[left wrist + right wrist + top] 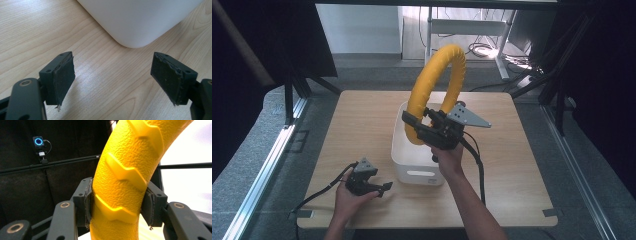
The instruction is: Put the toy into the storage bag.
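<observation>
my right tool (424,122) clamped on yellow ridged ring (432,75) over white bin (404,159); my left tool (384,187) wide open, empty, low on worktop (362,125)

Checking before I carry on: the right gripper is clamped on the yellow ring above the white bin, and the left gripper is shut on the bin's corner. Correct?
Not quite. The left gripper is open over bare table, short of the white bin, as the left gripper view shows. The right gripper is indeed clamped on the yellow ring above the bin.

High view overlooks table (362,125); gripper views close.
</observation>
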Demonstrator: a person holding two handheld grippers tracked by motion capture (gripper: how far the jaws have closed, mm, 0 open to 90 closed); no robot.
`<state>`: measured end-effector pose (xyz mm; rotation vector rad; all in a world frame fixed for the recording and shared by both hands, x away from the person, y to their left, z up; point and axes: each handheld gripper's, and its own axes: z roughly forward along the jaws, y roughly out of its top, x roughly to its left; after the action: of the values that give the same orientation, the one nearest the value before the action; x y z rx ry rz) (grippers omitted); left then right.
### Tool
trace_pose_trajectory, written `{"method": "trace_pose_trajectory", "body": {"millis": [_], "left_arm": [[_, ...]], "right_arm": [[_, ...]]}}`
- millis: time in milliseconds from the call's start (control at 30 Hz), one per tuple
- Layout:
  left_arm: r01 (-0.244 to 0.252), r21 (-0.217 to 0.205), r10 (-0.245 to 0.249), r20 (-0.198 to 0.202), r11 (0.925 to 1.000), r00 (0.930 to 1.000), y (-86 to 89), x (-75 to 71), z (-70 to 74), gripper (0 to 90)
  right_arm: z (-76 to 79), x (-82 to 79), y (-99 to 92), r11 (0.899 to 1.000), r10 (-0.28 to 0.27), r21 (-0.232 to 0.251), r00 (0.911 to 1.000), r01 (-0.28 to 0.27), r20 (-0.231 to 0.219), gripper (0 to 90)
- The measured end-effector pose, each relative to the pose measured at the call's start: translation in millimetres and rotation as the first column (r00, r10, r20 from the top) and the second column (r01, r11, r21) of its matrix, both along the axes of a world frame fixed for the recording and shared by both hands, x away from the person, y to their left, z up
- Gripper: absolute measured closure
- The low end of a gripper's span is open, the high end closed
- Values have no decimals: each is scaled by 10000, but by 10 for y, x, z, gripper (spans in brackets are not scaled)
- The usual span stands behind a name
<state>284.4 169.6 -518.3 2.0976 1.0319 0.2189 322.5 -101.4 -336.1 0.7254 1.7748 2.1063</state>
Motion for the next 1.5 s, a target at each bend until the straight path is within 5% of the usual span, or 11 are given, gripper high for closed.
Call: {"method": "trace_pose_trajectory", "body": {"millis": [1500], "left_arm": [[65, 93, -65, -21, 9999, 10000, -1, 5, -8, 195]], "right_arm": [[-623, -60, 270, 9999, 153, 7, 9882, -154, -1524, 486]]}}
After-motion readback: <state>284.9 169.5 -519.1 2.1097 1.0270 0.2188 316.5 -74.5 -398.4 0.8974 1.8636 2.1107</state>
